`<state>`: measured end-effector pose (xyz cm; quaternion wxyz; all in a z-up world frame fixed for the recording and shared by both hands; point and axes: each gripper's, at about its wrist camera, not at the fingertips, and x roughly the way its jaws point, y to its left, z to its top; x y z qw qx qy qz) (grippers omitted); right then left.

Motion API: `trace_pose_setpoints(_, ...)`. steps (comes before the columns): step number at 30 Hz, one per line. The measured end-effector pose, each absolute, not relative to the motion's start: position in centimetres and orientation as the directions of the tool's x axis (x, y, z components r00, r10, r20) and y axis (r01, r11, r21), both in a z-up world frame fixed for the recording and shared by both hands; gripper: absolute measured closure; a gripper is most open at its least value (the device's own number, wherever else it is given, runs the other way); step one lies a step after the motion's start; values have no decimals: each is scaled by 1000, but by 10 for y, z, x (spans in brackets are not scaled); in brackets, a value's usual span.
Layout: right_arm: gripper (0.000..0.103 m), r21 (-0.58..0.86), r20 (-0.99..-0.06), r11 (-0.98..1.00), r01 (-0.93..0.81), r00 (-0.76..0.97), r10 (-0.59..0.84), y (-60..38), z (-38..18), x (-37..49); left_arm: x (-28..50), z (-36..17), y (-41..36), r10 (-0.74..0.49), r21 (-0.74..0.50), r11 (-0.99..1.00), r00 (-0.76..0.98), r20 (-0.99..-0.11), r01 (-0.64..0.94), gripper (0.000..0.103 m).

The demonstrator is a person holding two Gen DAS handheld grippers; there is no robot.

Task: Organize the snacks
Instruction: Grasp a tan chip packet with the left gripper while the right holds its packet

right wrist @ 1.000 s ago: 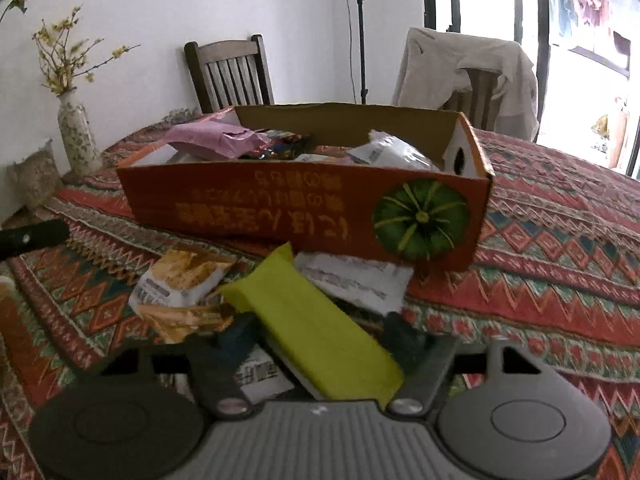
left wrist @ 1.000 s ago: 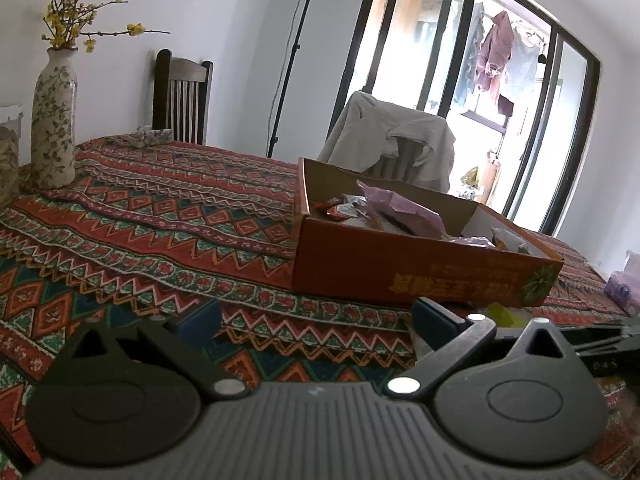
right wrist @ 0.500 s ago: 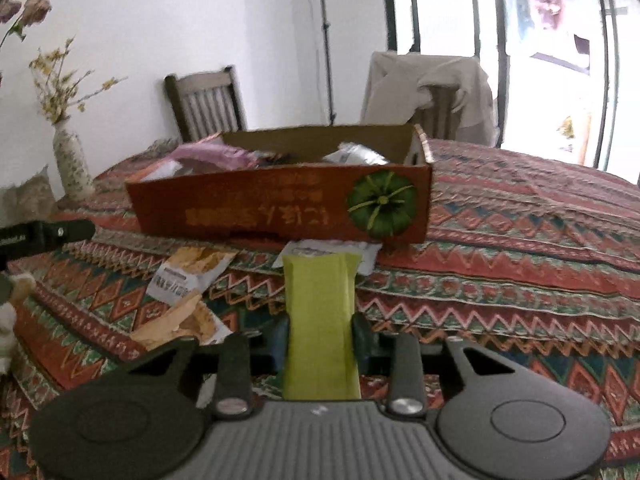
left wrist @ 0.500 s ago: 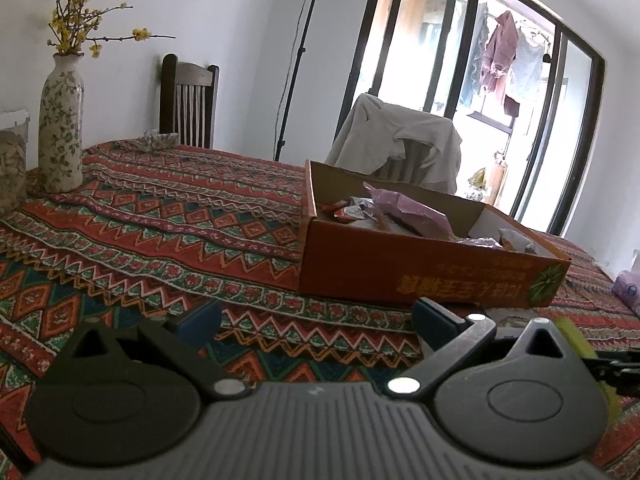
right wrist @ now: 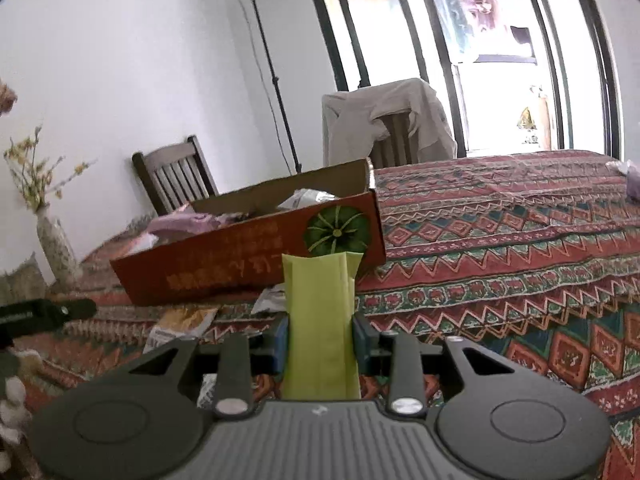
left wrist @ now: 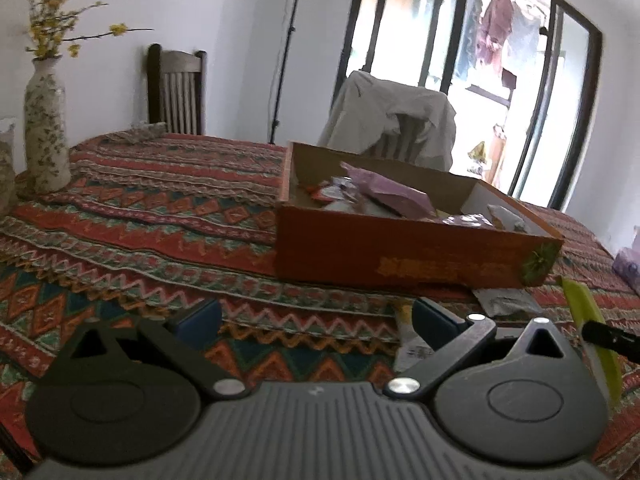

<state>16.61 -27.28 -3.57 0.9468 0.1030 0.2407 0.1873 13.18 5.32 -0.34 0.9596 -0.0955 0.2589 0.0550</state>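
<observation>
My right gripper is shut on a yellow-green snack packet and holds it up above the table, in front of the orange cardboard box. The packet also shows at the right edge of the left wrist view. The box holds several snack packets, among them a pink one. My left gripper is open and empty over the patterned tablecloth, short of the box. Loose packets lie on the cloth in front of the box: a yellow-brown one and a white one.
A flowered vase stands at the table's far left. A wooden chair and a chair draped with a jacket stand behind the table. A purple tissue pack lies at the right edge.
My right gripper closed on the yellow-green packet and lifted it off the table, tilting upward. The left gripper rose slightly and stayed open.
</observation>
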Motion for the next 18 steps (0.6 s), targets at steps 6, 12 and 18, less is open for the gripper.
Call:
trace_pose_setpoints(6, 71, 344, -408, 900, -268, 821, 400, -284, -40, 169, 151, 1, 21, 26, -105, 990, 848, -529, -95, 0)
trace_pose_setpoints(12, 71, 360, -398, 896, -259, 826, 399, -288, -43, 169, 179, -8, -8, 37, -50, 995, 809, -587, -82, 0)
trace_pose_setpoints(18, 71, 358, -401, 898, -254, 827, 394, -287, -44, 170, 198, -22, -24, 67, -13, 995, 767, -638, -99, 1)
